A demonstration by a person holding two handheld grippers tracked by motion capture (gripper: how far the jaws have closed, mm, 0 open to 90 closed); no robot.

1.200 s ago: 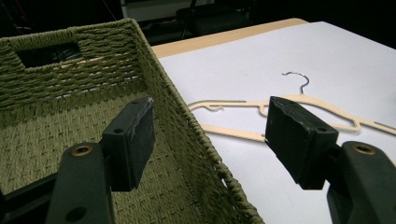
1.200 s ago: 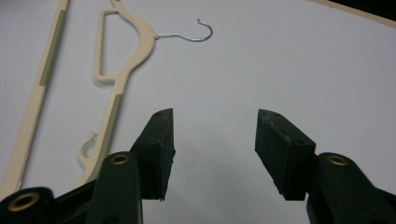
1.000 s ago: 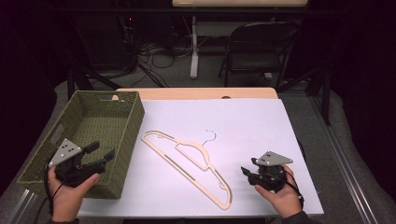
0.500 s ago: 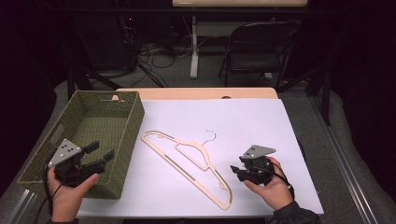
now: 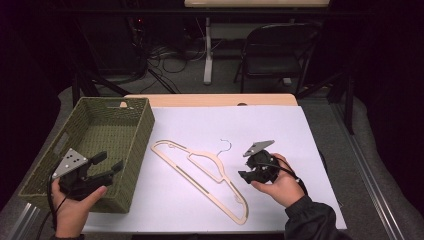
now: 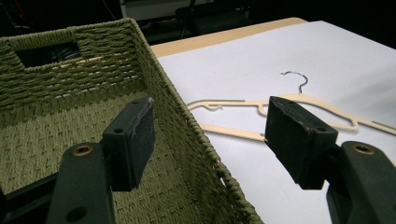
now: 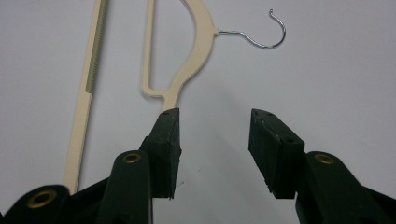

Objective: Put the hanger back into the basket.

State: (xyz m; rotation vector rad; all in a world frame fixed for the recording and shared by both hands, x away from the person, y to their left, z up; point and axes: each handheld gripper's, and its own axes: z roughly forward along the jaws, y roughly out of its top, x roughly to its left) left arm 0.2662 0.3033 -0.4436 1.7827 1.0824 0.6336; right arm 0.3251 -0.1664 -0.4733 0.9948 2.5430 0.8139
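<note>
A cream plastic hanger [image 5: 194, 183] with a wire hook lies flat on the white sheet [image 5: 280, 130], slanting from beside the basket toward the front edge. My right gripper [image 5: 243, 175] is open and low over the sheet just right of the hanger. In the right gripper view [image 7: 215, 126] one jaw tip meets the hanger's arm [image 7: 184, 79], and the hook [image 7: 261, 39] curls ahead. Open and holding nothing, my left gripper [image 5: 111, 161] hovers over the near right corner of the green woven basket [image 5: 145, 125]. Through its jaws [image 6: 210, 126] I see the basket wall [image 6: 187, 126] and the hanger [image 6: 229, 132].
The basket takes up the table's left side and nothing shows inside it. A strip of wooden tabletop [image 5: 210, 100] runs behind the sheet. Beyond the table stand a folding chair [image 5: 270, 50] and floor cables [image 5: 165, 52].
My right gripper has moved left across the sheet, close up to the hanger. The left gripper and the hanger have stayed put.
</note>
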